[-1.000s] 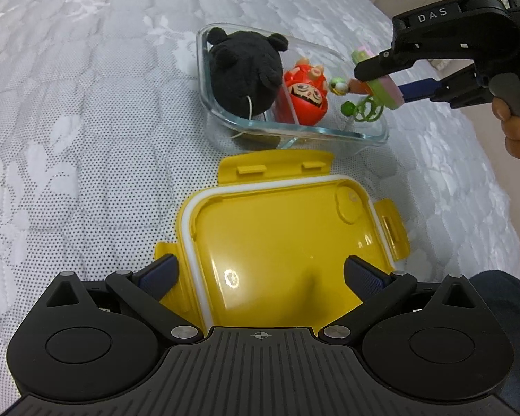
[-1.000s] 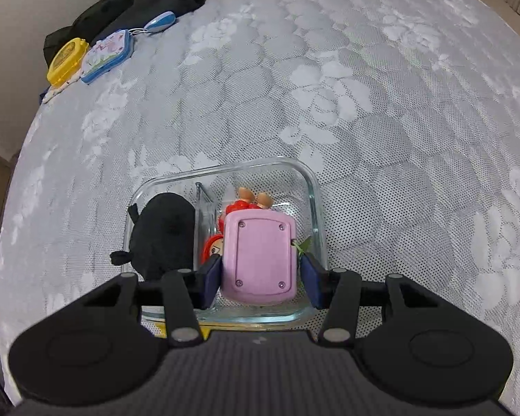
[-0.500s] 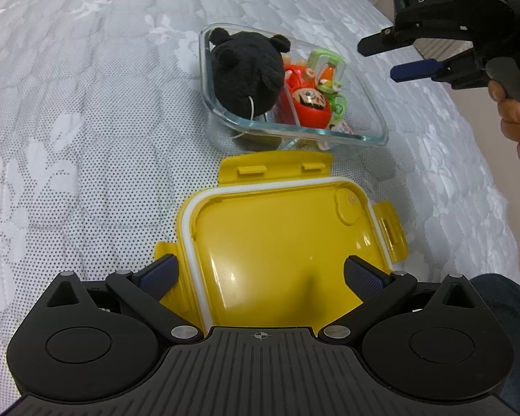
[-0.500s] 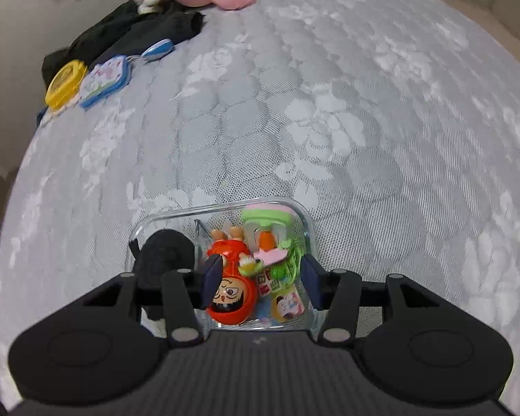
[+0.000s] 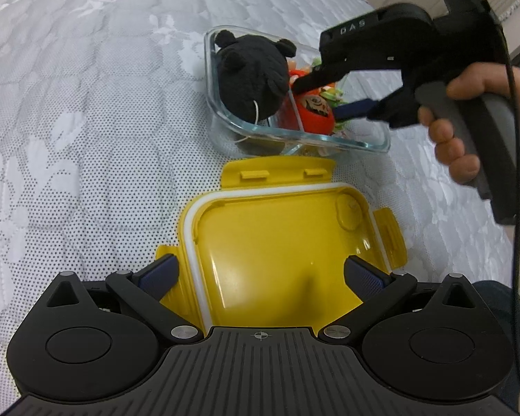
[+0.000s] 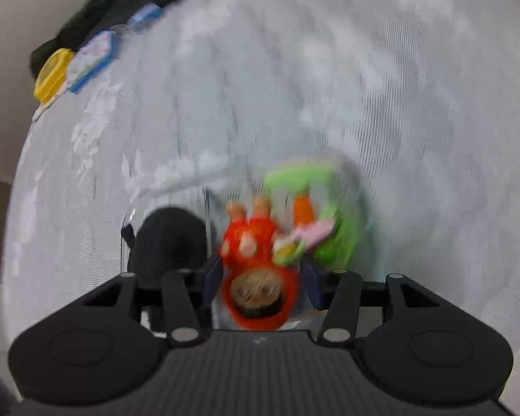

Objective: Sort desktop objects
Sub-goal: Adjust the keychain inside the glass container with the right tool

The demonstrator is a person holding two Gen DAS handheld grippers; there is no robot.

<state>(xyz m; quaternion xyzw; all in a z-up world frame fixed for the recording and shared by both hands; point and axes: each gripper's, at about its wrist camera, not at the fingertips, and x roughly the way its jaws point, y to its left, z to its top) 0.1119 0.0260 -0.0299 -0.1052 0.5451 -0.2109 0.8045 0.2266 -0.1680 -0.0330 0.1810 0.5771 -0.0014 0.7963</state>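
A divided glass container [image 5: 294, 137] sits on the quilted grey bedcover. Its left half holds a black plush [image 5: 249, 79]; its right half holds a red doll [image 5: 315, 114] and a green and pink toy [image 6: 332, 208]. My right gripper [image 5: 326, 97] reaches down into the right half. In the blurred right wrist view the red doll [image 6: 256, 242] lies between the fingers of that gripper [image 6: 261, 284], which stand apart. My left gripper [image 5: 261, 275] hangs wide open over a yellow lid [image 5: 280, 242] lying inside-up in front of the container.
A hand [image 5: 468, 114] grips the right tool's handle at the right. At the bed's far left lie a yellow case [image 6: 52, 72], a blue-edged case [image 6: 93, 59] and dark cloth [image 6: 111, 17]. A dark trouser leg [image 5: 495, 298] shows at the lower right.
The right gripper let the pink and green toy fall into the container, then sank into the right half around the red doll. The left gripper stayed still over the lid.
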